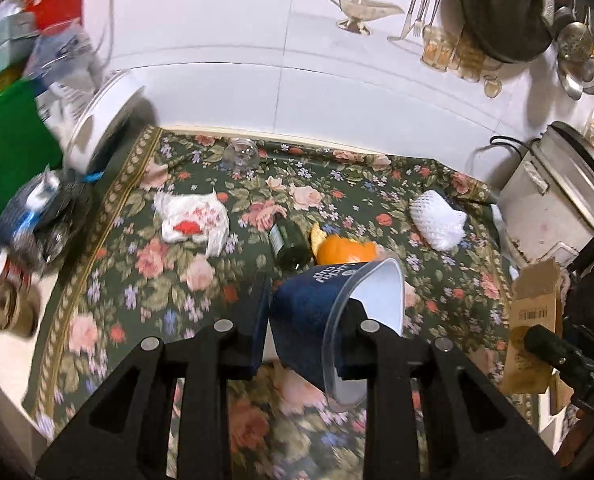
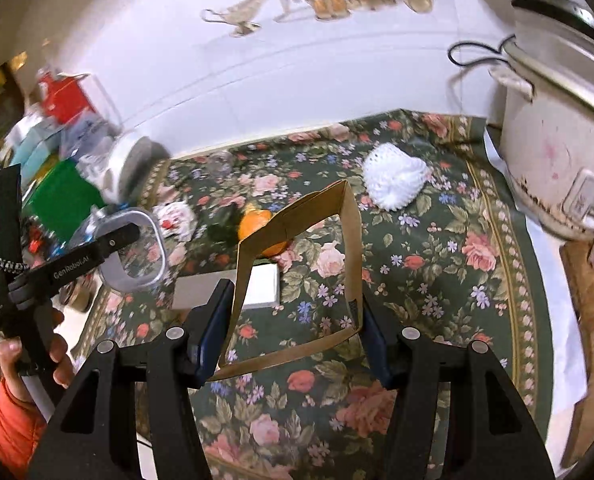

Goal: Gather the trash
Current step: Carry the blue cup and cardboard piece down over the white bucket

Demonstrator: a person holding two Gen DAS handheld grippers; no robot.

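Note:
My left gripper (image 1: 309, 312) is shut on a squashed blue paper cup (image 1: 301, 312) with a clear rim, held above the flowered tablecloth (image 1: 145, 280). One finger sits inside the cup's mouth. My right gripper (image 2: 293, 320) is shut on an open-ended brown cardboard box (image 2: 297, 216), pads pressing its two sides. On the cloth lie an orange peel (image 1: 345, 250), a dark green bottle (image 1: 289, 246), a white foam net (image 1: 437, 220), a crumpled white-and-red plastic bag (image 1: 193, 220) and a clear cup on its side (image 1: 241, 154). A flat white box (image 2: 257, 284) lies under the cardboard.
A rice cooker (image 2: 557, 160) stands at the right edge, its cord along the tiled wall. Boxes, bags and a white tub (image 1: 101, 128) crowd the left side. A wok (image 1: 501, 12) hangs at the upper right. A hand (image 2: 29, 356) with an orange sleeve holds the left gripper.

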